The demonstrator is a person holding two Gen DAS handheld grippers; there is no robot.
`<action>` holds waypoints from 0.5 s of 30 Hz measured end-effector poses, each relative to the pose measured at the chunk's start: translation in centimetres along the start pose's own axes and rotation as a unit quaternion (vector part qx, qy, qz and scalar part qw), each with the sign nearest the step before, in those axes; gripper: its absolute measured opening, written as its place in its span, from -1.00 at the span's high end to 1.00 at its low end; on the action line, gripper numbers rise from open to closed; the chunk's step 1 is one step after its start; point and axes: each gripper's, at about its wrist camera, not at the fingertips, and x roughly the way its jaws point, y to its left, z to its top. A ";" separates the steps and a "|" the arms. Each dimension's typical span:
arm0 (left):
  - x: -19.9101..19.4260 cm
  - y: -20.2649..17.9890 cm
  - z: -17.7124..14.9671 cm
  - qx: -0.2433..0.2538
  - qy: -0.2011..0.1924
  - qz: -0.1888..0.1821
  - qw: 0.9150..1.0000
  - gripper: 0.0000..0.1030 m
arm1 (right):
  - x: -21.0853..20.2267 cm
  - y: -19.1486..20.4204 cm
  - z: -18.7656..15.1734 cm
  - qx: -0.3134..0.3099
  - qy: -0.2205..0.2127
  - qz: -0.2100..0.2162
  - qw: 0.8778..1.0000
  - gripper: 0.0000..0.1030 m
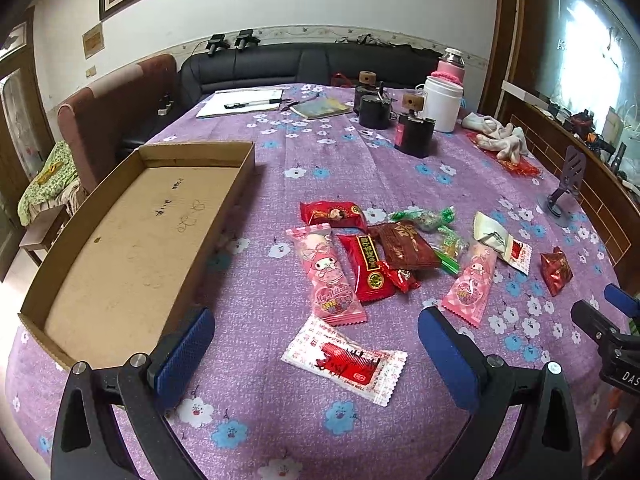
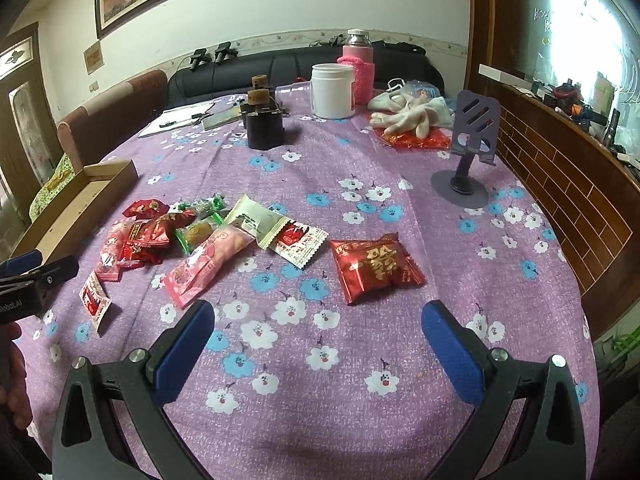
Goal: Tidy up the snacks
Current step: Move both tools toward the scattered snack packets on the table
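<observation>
Hovering: both grippers above the purple floral tablecloth (image 1: 280,152), nothing picked yet.
Left gripper (image 1: 316,346): blue pads spread wide, empty.
Right gripper (image 2: 318,338): pads equally wide, empty.
Target bin: shallow brown cardboard tray (image 1: 236,168), bare inside, forward-left of the left gripper.
Snacks: loose pile mid-table, right of the tray, none in it.
Nearest to left: white-and-red flat sachet (image 1: 344,360), lying right between its pads; long axis runs diagonal, upper-left to lower-right.
Nearest to right: shiny red foil pouch (image 2: 376,266), just ahead between its pads, set apart from the pile.
Also in pile: pink cartoon-print wrapper (image 1: 326,276), more red and green packets.
Call: left arm goes first — sachet under it, tray on its side; needs a wrist twist to close across the short axis.
</observation>
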 end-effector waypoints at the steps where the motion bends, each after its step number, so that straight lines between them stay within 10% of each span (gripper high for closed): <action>1: 0.0 0.0 -0.1 0.002 0.000 -0.001 1.000 -0.99 | 0.0 0.0 0.0 0.000 -0.001 0.000 1.000 -1.00; 15: -0.1 1.5 -2.5 -0.015 0.036 -0.036 0.999 -0.99 | -0.2 -0.6 -0.3 0.004 -0.007 -0.001 1.000 -1.00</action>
